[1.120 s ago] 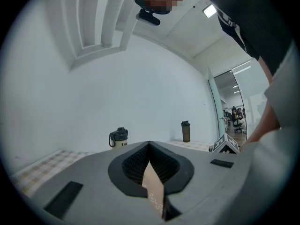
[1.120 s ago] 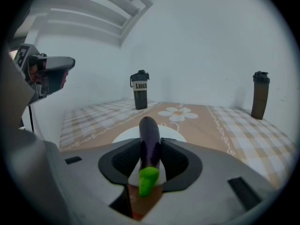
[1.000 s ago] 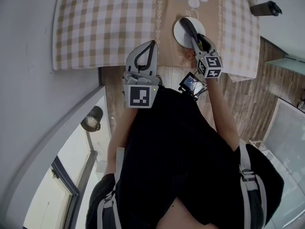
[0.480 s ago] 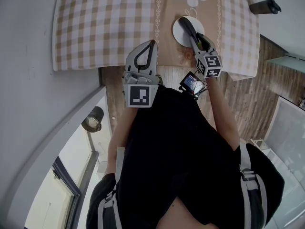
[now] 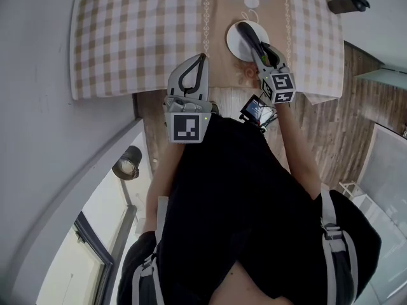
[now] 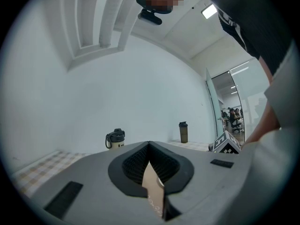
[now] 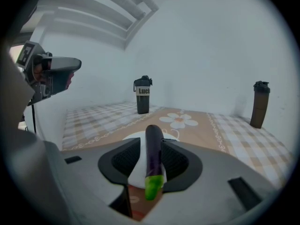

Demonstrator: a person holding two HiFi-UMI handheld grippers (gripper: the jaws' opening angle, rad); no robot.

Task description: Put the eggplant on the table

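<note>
The dark purple eggplant [image 7: 153, 149] with a green stem end sticks out forward between the jaws of my right gripper [image 7: 152, 161], which is shut on it. In the head view the eggplant [image 5: 251, 35] hangs over a white plate [image 5: 238, 43] on the checked tablecloth, held by the right gripper [image 5: 264, 54]. My left gripper [image 5: 194, 75] is held near the table's front edge with its jaws together and nothing between them; in its own view the left gripper [image 6: 150, 153] points at the far wall.
A black flask [image 7: 143, 95] stands at the back of the table and a dark bottle [image 7: 260, 104] at the back right. A flower pattern [image 7: 178, 119] lies beyond the plate. The table edge [image 5: 210, 89] runs just ahead of the person's body.
The view has shifted slightly; the table and plate sit a little further left and up. Both grippers keep their hold and place.
</note>
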